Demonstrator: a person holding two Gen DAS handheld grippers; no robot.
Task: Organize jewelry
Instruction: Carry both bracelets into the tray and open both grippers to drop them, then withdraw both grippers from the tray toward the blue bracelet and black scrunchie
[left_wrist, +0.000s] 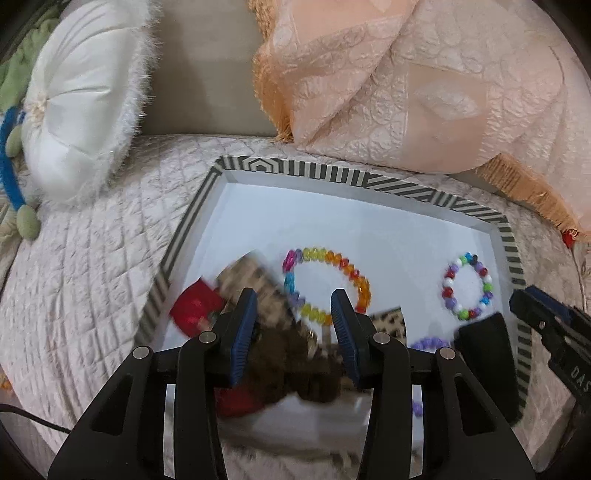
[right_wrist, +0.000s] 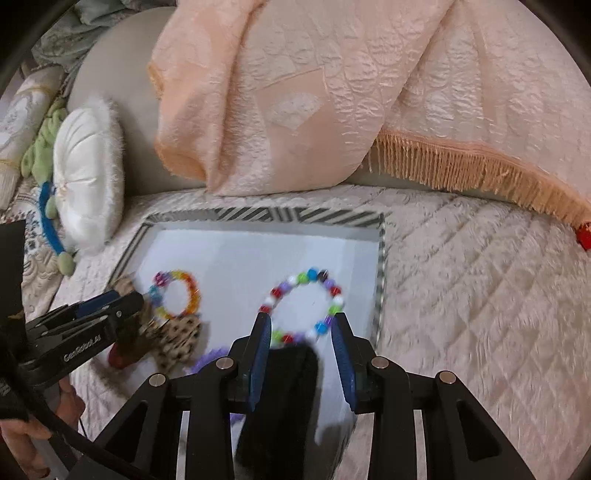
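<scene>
Both hand-held grippers are hovering over the striped tray (left_wrist: 511, 243), spread and gripping nothing.
The left hand-held gripper (left_wrist: 293, 325) is straddling a blurred leopard-print piece (left_wrist: 255, 284); the right hand-held gripper (right_wrist: 301, 343) is straddling a black object (right_wrist: 284, 398), which is risking a slip onto the beaded bracelet (right_wrist: 303, 306).

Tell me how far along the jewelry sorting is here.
Done: two bead bracelets, rainbow and mixed, lie apart in the striped tray. In hand: nothing gripped; both grippers, left and right, are open. Left: blurred leopard-print and red items lie jumbled.
</scene>
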